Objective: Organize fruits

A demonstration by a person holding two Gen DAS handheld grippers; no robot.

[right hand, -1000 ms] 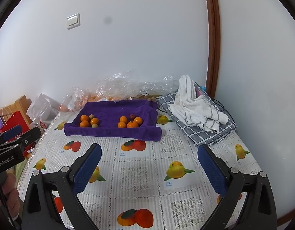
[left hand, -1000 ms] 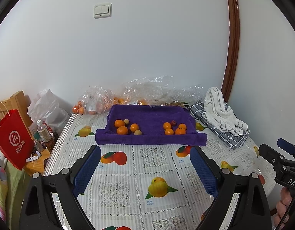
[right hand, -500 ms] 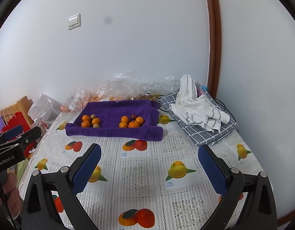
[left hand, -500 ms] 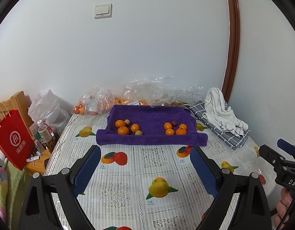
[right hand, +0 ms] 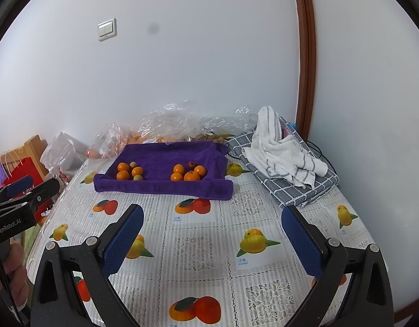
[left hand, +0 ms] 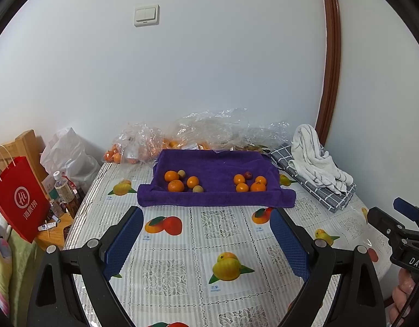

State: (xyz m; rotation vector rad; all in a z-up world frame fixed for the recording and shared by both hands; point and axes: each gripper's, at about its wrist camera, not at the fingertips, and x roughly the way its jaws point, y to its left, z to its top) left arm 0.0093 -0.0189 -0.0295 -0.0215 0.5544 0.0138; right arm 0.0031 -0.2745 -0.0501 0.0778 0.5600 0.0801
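Both tongs, left [left hand: 206, 241] and right [right hand: 212, 241], hang wide open and empty over the tabletop [left hand: 231, 226]. Oranges [left hand: 175, 185] and smaller fruits, perhaps longans [left hand: 198, 188], lie on the purple towel [left hand: 209, 163] ahead.

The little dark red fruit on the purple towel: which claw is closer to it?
Right, probably. The red fruit sits in the towel's right-hand bunch, roughly ahead of the open right claw; the open left claw faces the towel's middle, so it lies further right.
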